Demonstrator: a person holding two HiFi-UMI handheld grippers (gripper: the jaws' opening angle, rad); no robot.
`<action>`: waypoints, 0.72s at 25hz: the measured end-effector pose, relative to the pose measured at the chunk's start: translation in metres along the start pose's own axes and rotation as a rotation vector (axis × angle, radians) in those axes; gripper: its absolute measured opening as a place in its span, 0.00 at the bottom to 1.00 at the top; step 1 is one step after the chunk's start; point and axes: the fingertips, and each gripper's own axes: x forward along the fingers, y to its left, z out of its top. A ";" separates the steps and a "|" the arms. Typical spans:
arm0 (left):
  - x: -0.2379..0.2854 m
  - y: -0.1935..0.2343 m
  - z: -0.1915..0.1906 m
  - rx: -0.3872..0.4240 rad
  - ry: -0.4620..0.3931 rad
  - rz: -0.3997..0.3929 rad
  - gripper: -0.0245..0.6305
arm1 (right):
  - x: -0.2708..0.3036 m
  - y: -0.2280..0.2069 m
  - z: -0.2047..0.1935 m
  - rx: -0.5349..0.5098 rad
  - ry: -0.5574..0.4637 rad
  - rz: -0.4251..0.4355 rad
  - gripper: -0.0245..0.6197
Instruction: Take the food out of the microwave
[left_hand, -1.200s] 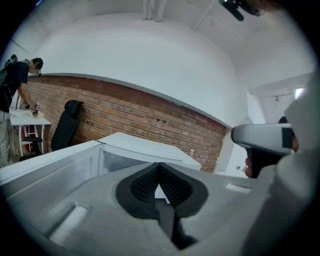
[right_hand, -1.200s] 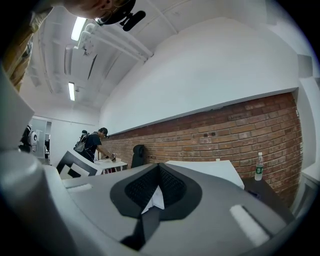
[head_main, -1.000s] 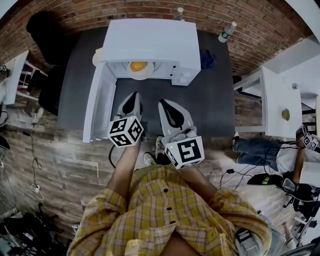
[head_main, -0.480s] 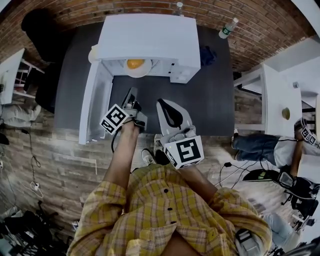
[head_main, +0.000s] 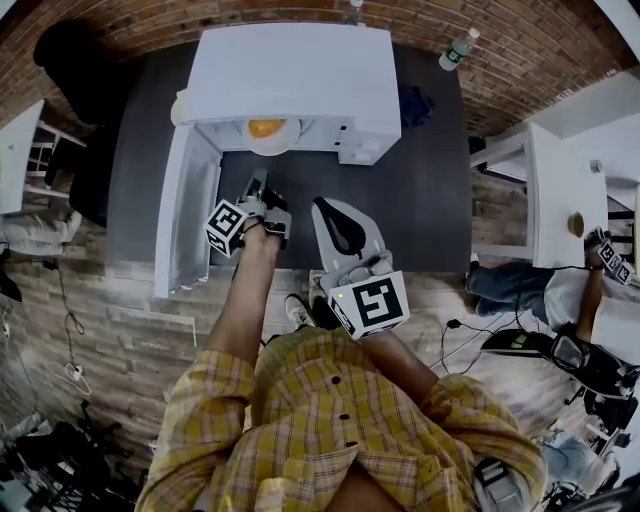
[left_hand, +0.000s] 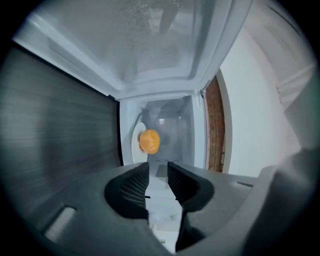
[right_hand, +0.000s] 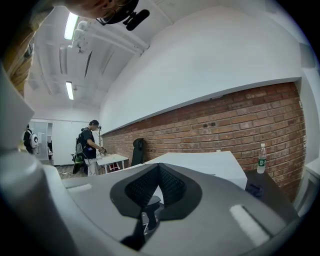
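Note:
The white microwave (head_main: 290, 70) stands on a dark table with its door (head_main: 185, 220) swung out to the left. Inside, an orange round food (head_main: 265, 128) lies on a white plate (head_main: 278, 145). My left gripper (head_main: 256, 188) is rolled onto its side just in front of the cavity; its jaws are opening with nothing between them. In the left gripper view the food (left_hand: 149, 141) sits ahead, beyond the left gripper (left_hand: 158, 172). My right gripper (head_main: 323, 204) hangs back to the right, shut and empty, also seen as the right gripper (right_hand: 159, 181).
The dark table (head_main: 420, 190) carries a blue object (head_main: 412, 105) beside the microwave and a plastic bottle (head_main: 458, 47) at its far right corner. A white table (head_main: 560, 200) and a seated person (head_main: 560, 300) are at the right. A brick wall runs behind.
My left gripper has moved forward toward the microwave opening, rolled onto its side, and its jaws have parted. The right gripper has hardly moved.

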 end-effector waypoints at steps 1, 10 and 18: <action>0.002 0.005 0.001 -0.011 -0.005 0.006 0.21 | 0.001 0.000 0.000 -0.004 0.002 0.003 0.04; 0.026 0.038 0.009 -0.076 -0.035 0.024 0.23 | 0.012 -0.002 -0.005 -0.016 0.014 0.011 0.04; 0.045 0.051 0.013 -0.098 -0.066 0.022 0.23 | 0.022 -0.004 -0.010 -0.019 0.008 0.011 0.04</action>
